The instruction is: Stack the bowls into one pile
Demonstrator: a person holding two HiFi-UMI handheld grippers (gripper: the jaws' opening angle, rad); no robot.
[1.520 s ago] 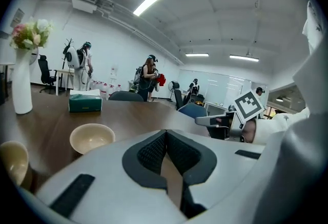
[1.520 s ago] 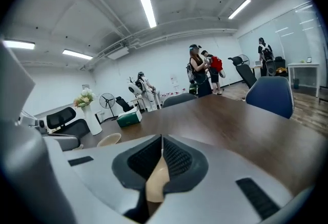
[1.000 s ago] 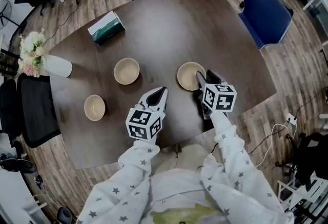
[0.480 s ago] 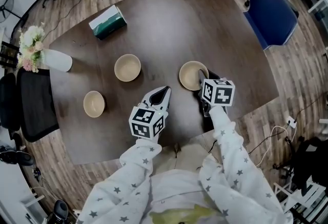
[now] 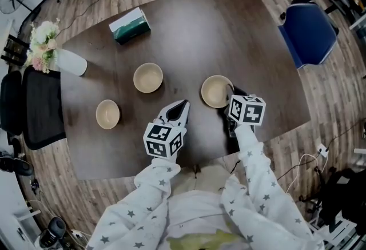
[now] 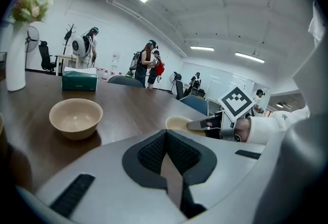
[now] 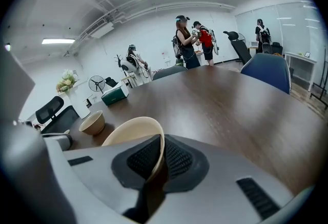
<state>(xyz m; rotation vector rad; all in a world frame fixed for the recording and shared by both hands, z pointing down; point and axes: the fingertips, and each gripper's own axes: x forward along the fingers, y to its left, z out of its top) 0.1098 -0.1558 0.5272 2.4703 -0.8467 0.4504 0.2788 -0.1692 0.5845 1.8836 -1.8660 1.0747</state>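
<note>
**Rim Grip on the Right Bowl: Handling Notes**

My right tongs (image 7: pixel 156 166) have just been closing. They now pinch the near wall of the right bowl (image 5: pixel 216 91), one pad inside the rim and one outside. The right gripper view shows the thin wall standing between the ribbed pads. My left tongs (image 6: pixel 166 164) are closed pad to pad with nothing between them. In the head view they hang over bare desk (image 5: pixel 200 31) at lower centre, clear of every bowl.

Handling, as I judge it:
- The bowl is pale, matte and thin-walled, so I expect it to be light and stiff. I cannot tell the material, so I treat the rim as liable to chip or crush.
- A matte surface should hold well against ribbed pads, and moderate pressure is probably enough.
- The rim is the only place to take hold, because the body is too wide for the tongs.
- A grip on one side means the bowl will probably hang tilted and may swing on the pads. The pads should sit deep on the wall, and the lift should be slow.

The middle bowl (image 5: pixel 148 77) stands upright left of centre, well apart from the held one. The left bowl (image 5: pixel 107 114) stands further toward the lower left, apart from both. All three are the same shape, so they should nest.
</note>
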